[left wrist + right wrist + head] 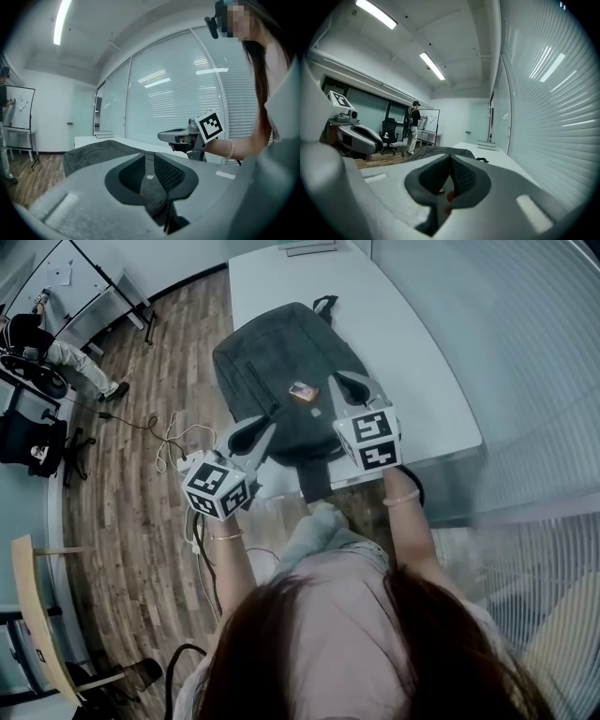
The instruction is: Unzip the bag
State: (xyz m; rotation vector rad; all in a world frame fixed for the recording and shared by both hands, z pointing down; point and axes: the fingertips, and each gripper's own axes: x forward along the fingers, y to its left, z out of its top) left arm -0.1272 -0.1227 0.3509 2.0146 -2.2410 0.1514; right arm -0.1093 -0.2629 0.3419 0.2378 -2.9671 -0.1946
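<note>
**Item: bag (272, 362).** Dark backpack, lying flat on the white table (394, 343), front face up. It sits ahead of and below both tools. Its carry loop (324, 304) is at the end far from them, and a strap (315, 482) hangs off the table edge just beneath them.

**Fittings.** A zip track (251, 381) runs slantwise across the front panel, ahead of the left tool, and looks closed along its visible length. The pull cannot be made out. A small orange tag (302, 391) lies on the panel, between the two tools and a little ahead of them.

**Left tool (262, 427).** Held level above the bag's near left corner, clear of the fabric. The jaws are drawn close with a narrow slot between the pads. Nothing is in that slot.

**Right tool (349, 382).** Held level above the bag's near right part, beside the tag and not touching it. The pads meet along one line, so the jaws are closed and grip nothing. A speck of orange shows low behind the pads, and I cannot tell what it is.

**Step in hand (judgement).** This is the approach. Both tools are over the bag, no contact has been made, and the unzipping has not begun.

**Next move calls for (judgement).**
- Find the pull on the track.
- Bring one tool down to it, with the jaws parted just enough to straddle it, and close on it firmly.
- Use the other tool to press or pinch the fabric near the track's end, so the bag does not slide on the smooth table when the pull is drawn along.
</note>
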